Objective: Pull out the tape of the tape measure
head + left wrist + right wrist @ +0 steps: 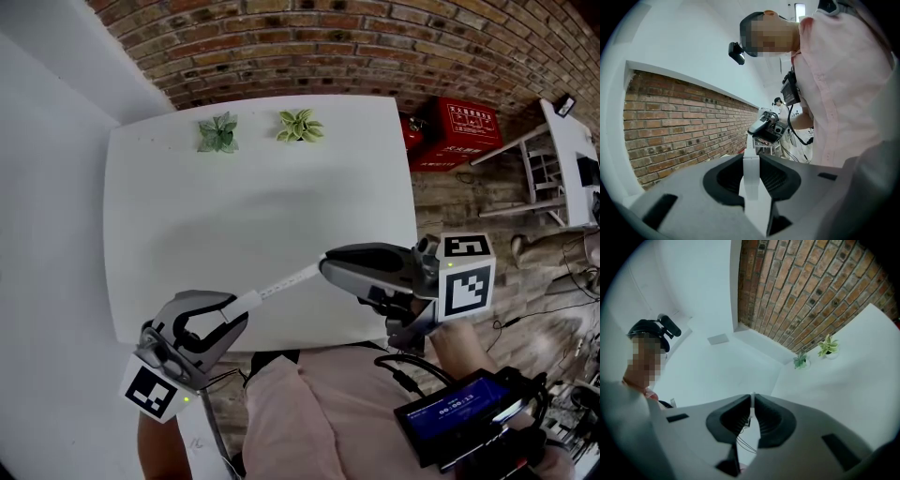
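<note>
A small white tape measure case [247,302] is pinched at the tips of my left gripper [239,314], low over the white table's [187,216] front edge. In the left gripper view the case [751,187] fills the gap between the dark pads. A pale tape [291,279] runs up and right from it to my right gripper [325,265], which is shut on the tape's end. The right gripper view shows only a thin white tape edge [752,397] between the closed pads. From the left gripper view, the tape [749,140] stretches away to the right gripper [764,126].
Two small potted plants [217,133] [300,125] stand near the table's far edge. Red boxes [459,131] sit on the floor beyond the right corner, by a white frame [553,159]. A blue-screened device [459,412] hangs at my chest.
</note>
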Available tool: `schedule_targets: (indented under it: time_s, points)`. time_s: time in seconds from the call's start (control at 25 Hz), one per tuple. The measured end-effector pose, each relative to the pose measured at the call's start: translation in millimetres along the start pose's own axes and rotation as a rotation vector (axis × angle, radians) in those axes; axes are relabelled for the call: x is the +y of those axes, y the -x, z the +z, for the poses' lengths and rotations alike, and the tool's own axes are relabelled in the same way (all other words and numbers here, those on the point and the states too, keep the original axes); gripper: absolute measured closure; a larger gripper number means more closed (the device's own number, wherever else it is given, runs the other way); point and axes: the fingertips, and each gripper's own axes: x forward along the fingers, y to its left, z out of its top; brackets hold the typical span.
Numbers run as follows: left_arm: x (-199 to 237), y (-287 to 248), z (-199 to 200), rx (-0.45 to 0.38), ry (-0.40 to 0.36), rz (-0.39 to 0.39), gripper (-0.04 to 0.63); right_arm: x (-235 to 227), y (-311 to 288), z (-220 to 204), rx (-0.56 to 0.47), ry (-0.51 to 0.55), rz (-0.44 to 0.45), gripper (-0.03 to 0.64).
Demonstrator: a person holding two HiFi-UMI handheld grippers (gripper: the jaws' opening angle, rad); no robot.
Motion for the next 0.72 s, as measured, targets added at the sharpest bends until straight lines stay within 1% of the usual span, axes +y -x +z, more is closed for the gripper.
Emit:
schedule_targets:
  time_s: [0.24,0.4,0.72]
  points:
    - [1,-1,0,0.0,-0.005,-0.008,0.495,0,4,2,-0.014,0.005,-0.006,0.581]
    - [3,4,-3,0.013,0.0,0.005,0.495,-3,11,7,-0.035,0.007,-0.018,0.581]
    - [4,4,-4,0.013,-0.015,0.0,0.495,-3,15,11,-0.04,0.023,-0.021,0.581]
